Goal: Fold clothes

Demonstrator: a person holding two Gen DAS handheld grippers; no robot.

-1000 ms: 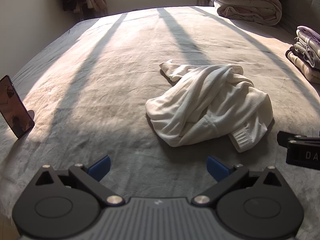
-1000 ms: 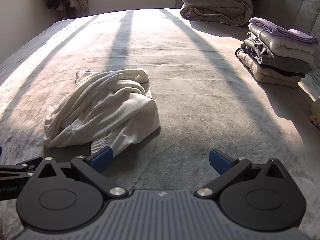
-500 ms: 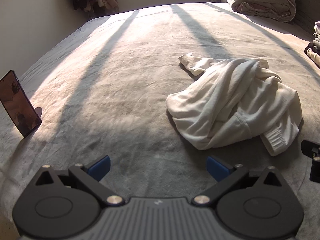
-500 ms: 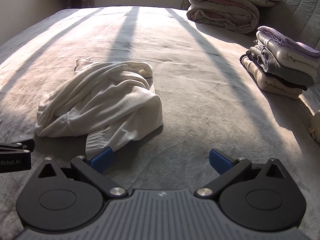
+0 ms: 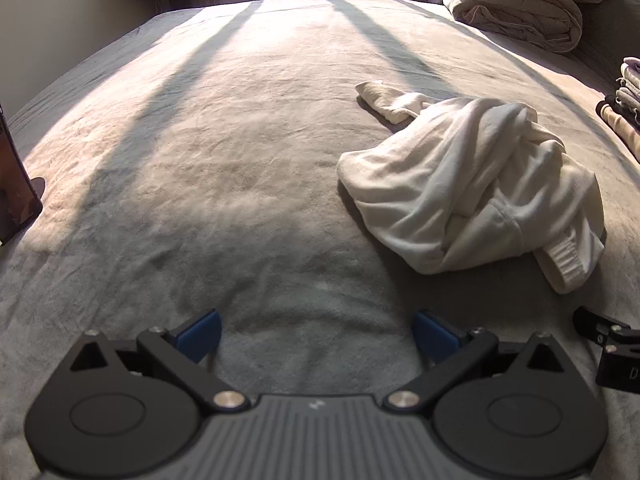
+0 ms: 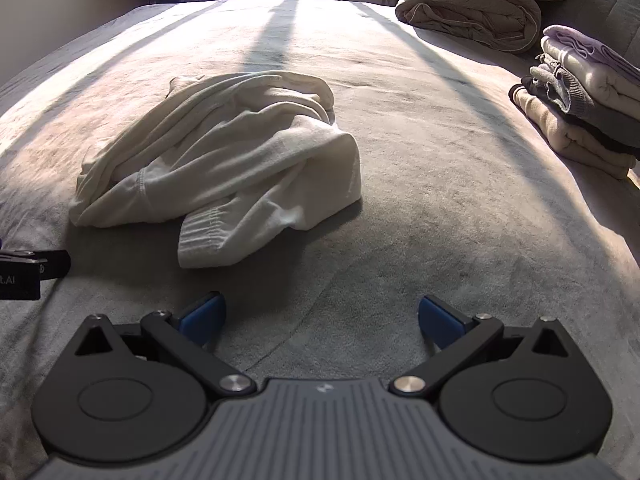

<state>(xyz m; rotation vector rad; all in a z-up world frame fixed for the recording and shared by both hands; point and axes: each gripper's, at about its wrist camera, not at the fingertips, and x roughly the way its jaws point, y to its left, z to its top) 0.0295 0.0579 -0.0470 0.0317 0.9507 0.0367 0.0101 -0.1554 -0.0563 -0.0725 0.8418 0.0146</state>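
Both grippers — left (image 5: 316,334) and right (image 6: 320,318), jaws wide, empty — have closed in on the crumpled white garment (image 6: 224,160); grasp not yet begun.

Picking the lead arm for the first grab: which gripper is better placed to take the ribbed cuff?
Right, probably. The cuff lies just ahead of the open right gripper; from the left gripper, also open, it sits far off to the side.

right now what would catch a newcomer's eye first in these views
A crumpled cream-white cotton garment lies mid-bed on the sunlit grey plush bedspread, crossed by long shadow bars. Far right sits a neat stack of folded clothes. Both the left gripper and right gripper hang open, empty, short of the garment.
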